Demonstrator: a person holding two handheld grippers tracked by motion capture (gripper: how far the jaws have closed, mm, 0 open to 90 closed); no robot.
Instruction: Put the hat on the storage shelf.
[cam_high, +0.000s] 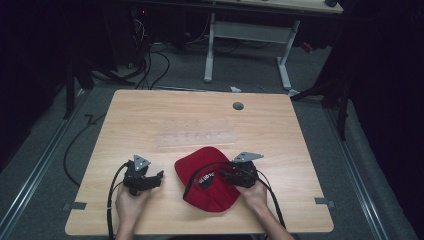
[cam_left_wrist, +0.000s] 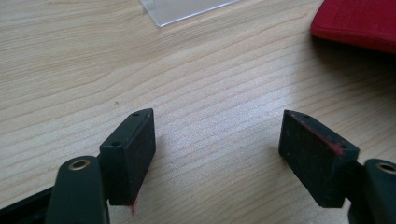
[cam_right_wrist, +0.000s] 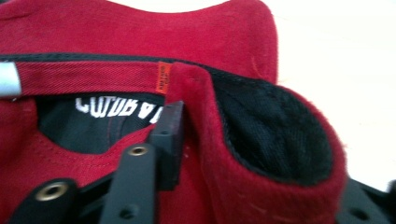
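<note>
The right gripper (cam_high: 223, 174) sits low and right of the middle of the high view, on a red cap (cam_high: 207, 179). In the right gripper view a thick fold of the cap (cam_right_wrist: 261, 140) fills the space between the two black jaws. One jaw presses the fold from the left. The other jaw is hidden behind the cloth, so I cannot tell if the grip is tight.

The left gripper (cam_high: 156, 176) is at the lower left, well apart from the cap. Its jaws stand wide open over bare table (cam_left_wrist: 210, 93) and hold nothing.

The cap lies upside down, so its black inside with white letters (cam_high: 206, 178) shows. Its long way runs from upper left to lower right.

A clear plastic sheet (cam_high: 197, 140) lies flat just above the cap. A small grey round plug (cam_high: 238, 106) sits near the top edge of the table.
</note>
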